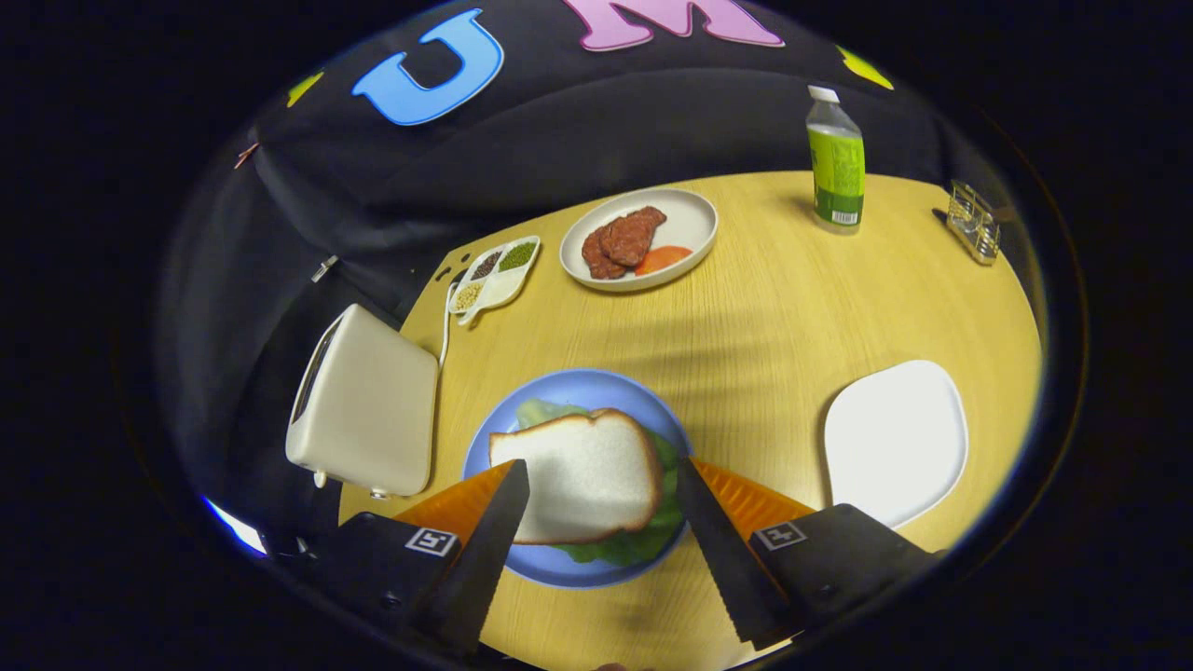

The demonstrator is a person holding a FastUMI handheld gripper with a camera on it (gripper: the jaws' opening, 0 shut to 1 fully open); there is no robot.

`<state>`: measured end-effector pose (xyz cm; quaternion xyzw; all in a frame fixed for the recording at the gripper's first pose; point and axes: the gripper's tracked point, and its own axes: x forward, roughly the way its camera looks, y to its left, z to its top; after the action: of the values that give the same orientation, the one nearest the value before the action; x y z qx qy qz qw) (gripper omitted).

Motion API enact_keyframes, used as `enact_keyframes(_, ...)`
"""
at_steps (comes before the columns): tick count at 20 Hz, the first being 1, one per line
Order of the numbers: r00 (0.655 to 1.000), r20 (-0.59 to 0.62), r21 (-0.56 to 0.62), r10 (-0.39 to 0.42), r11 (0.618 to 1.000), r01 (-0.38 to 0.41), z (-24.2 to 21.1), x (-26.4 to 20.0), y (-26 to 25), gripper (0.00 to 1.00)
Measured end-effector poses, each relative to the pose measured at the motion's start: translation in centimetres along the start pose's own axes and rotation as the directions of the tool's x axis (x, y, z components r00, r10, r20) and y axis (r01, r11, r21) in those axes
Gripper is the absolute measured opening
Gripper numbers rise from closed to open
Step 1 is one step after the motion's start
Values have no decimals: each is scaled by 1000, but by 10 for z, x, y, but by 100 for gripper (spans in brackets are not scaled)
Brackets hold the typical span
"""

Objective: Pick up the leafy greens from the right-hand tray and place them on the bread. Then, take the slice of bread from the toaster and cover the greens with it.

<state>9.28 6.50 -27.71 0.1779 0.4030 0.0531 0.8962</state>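
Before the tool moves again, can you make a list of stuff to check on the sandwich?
1. Top bread slice lying on the greens: ok.
2. Greens on the blue plate, peeking out around the slice: ok.
3. Tool open, fingers either side of the slice, not pressing it: ok.
4. Bottom bread under the greens: cannot tell, hidden.
5. Toaster slot empty: cannot tell.
6. White tray bare of greens: ok.
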Motion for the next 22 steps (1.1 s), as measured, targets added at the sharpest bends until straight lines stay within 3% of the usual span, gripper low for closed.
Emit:
enact_keyframes(4, 990, 142, -46, -16, 999, 23, 43, -42, 13, 99)
enact_keyframes(8, 946, 320, -89, -51, 993, 83, 98, -104, 23, 99)
enact_keyframes(15, 801, 590, -161, -96, 959, 234, 168, -229, 27, 99)
enact_keyframes(19, 700, 710, -151, -77, 954, 257, 187, -294, 25, 99)
enact_keyframes(22, 670, 739, -165, -68, 946, 278, 179, -326, 14, 99)
